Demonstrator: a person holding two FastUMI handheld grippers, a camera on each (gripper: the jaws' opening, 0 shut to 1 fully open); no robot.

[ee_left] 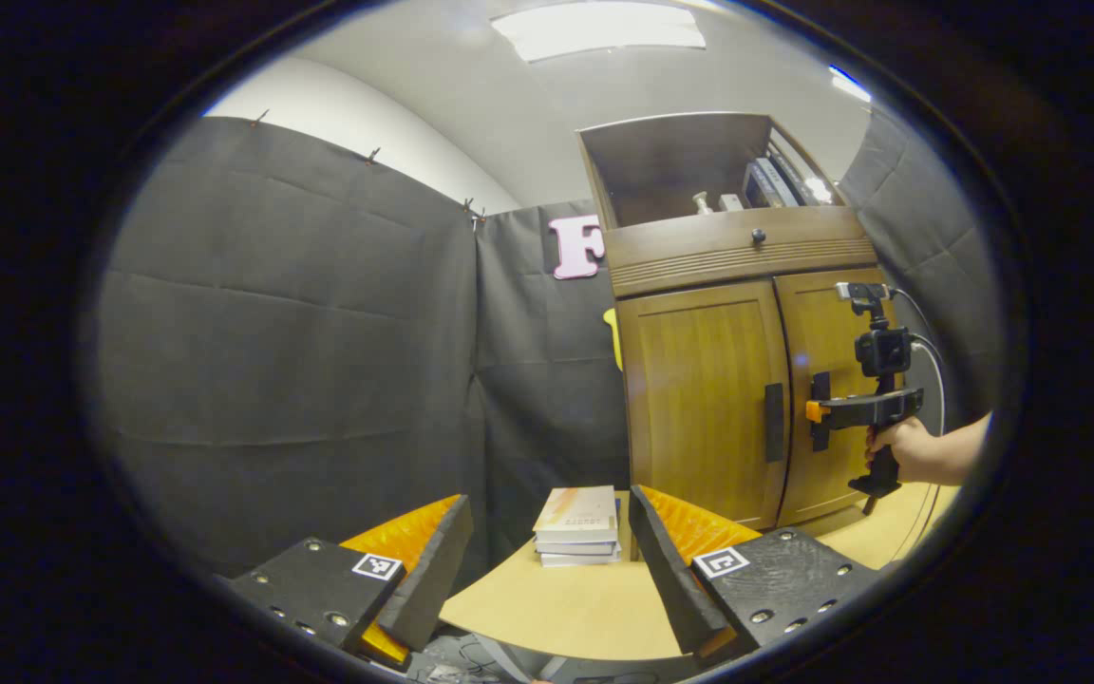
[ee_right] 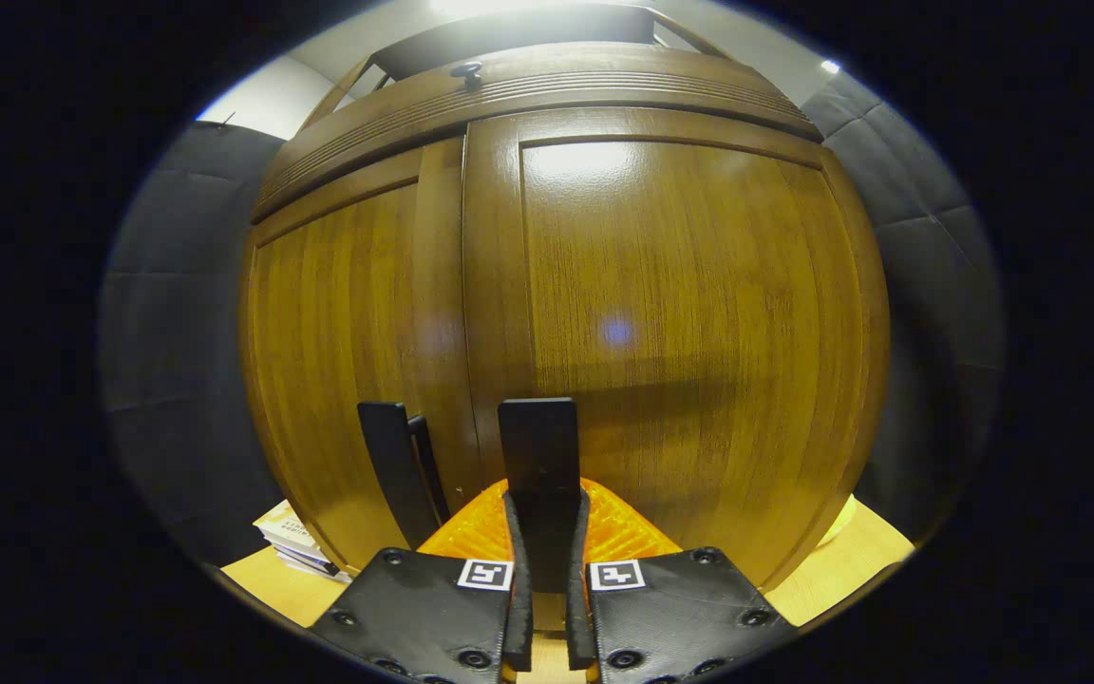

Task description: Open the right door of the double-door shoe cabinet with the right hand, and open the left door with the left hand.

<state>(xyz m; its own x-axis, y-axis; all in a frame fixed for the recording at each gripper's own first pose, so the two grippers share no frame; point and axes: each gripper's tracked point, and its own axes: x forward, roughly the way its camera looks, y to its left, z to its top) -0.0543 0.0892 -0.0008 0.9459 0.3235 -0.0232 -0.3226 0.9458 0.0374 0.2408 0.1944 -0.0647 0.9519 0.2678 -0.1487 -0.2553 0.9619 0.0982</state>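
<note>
Fingers of the right gripper [ee_right: 544, 532] pinched the right door handle [ee_right: 537, 446] of the shoe cabinet [ee_left: 699, 399], both doors closed on the table [ee_left: 556, 608]. Left gripper [ee_left: 547, 560] hung wide open, holding nothing, facing a book stack [ee_left: 577, 525].

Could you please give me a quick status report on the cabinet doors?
Right gripper shut on right door handle. Left gripper open, back from cabinet. Both doors closed. Stack of books on table beside left door.
</note>
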